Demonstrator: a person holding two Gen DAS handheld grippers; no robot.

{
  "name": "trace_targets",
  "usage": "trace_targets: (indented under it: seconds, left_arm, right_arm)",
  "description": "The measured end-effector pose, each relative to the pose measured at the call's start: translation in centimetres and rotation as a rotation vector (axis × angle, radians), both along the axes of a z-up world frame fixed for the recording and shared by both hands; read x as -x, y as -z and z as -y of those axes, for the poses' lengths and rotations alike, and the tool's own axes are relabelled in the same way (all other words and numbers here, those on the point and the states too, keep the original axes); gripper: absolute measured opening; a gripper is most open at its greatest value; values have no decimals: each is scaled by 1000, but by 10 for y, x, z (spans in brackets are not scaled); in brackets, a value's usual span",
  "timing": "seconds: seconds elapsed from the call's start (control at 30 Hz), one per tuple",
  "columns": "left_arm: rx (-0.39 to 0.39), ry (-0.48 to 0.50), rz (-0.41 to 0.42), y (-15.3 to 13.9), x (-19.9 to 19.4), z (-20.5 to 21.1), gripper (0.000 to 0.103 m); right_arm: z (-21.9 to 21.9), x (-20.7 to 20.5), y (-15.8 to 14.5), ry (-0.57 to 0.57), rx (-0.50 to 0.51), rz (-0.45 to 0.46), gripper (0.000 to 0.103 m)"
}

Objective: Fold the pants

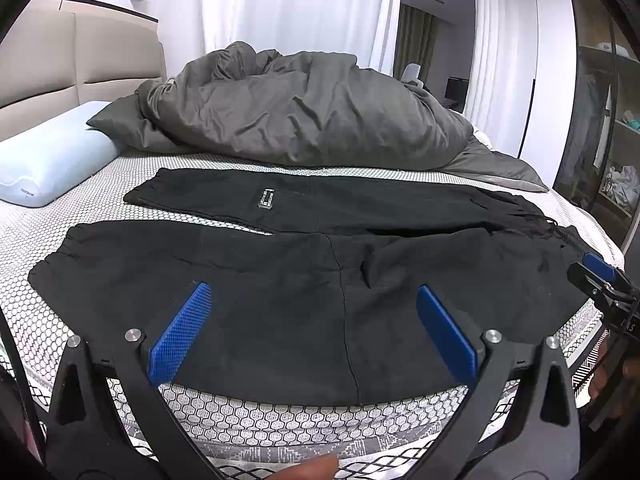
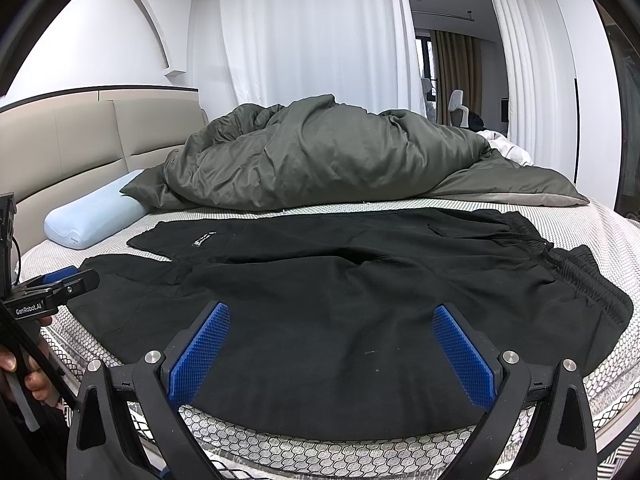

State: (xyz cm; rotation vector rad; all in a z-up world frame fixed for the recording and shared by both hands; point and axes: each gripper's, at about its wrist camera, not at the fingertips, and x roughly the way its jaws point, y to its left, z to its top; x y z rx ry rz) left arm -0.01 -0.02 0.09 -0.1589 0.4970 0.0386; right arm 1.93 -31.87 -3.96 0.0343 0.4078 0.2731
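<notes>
A crumpled dark grey duvet is heaped across the far side of the mattress, whose cover bears a honeycomb pattern. A pale blue contoured pillow lies at the left, its far end touching the duvet's edge, in front of a beige padded headboard. White curtains hang behind the bed. Further right, an opening shows another room with olive drapes and a white chair. A dark shelving unit stands at the right edge, its contents too blurred to name.
</notes>
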Motion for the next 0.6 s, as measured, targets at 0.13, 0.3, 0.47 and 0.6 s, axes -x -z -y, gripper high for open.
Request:
trace_targets:
  seconds: [0.13,0.3,0.47,0.6]
  left_arm:
    - [0,1,1,0,0,0,102]
    - [4,0,6,0,0,0,102]
    - [9,0,4,0,0,0,102]
    - [22,-2,6,0,0,0,102]
  right_arm:
    - [0,0,0,0,0,0,103]
    - [0,0,0,-1,1,-3,103]
    - [-1,-1,2,0,1,-5,103]
    - [-1,-1,2,7,6,-4,103]
